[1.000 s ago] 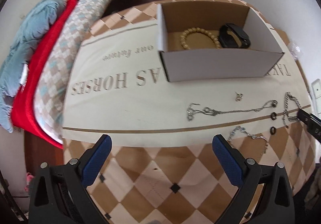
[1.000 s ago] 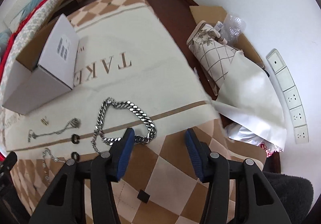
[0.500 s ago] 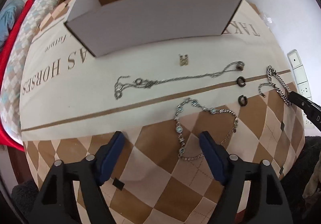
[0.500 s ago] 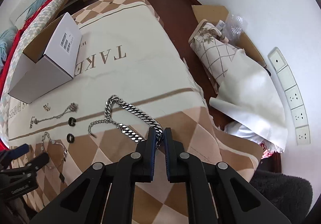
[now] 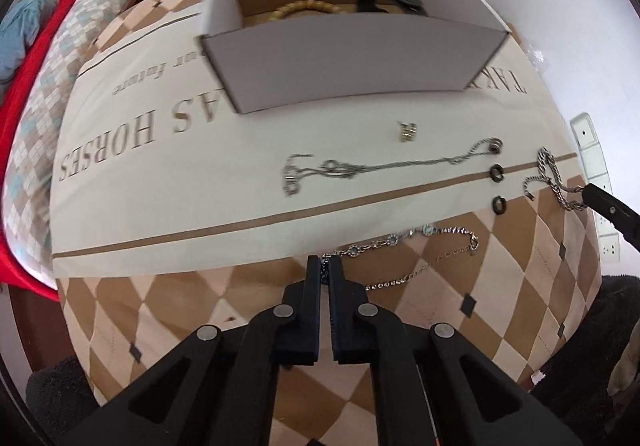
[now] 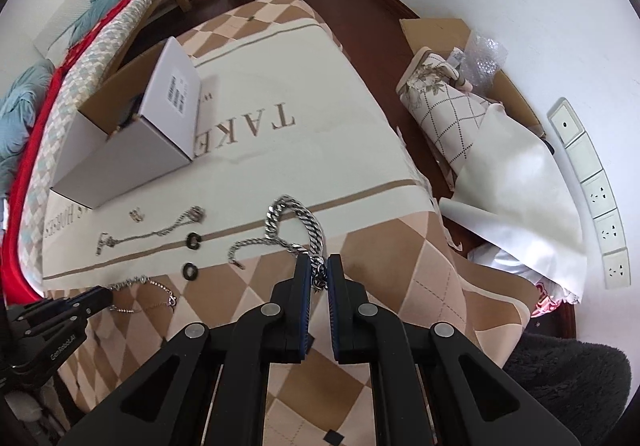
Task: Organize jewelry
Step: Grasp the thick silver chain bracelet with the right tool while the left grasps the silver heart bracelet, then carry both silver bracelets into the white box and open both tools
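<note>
My left gripper [image 5: 325,266] is shut on one end of a thin beaded silver bracelet [image 5: 416,236] that lies on the checked cloth. My right gripper [image 6: 319,266] is shut on a thick silver curb chain [image 6: 294,224], the rest of which lies on the cloth. An open cardboard box [image 5: 352,62] stands at the back and holds a wooden bead bracelet [image 5: 306,8] and a black band [image 5: 390,0]. A long thin silver necklace [image 5: 384,168], two dark rings [image 5: 497,188] and a small gold charm [image 5: 407,131] lie in front of the box.
The cloth-covered table [image 6: 304,150] ends at the right, where bags and a cardboard sheet [image 6: 472,102] lie on the floor. A bed with red and checked bedding [image 5: 44,58] runs along the left. Wall sockets [image 6: 600,190] are at the right.
My left gripper has closed on the beaded bracelet's end. My right gripper stays shut on the thick chain, which has been drawn a little toward me.
</note>
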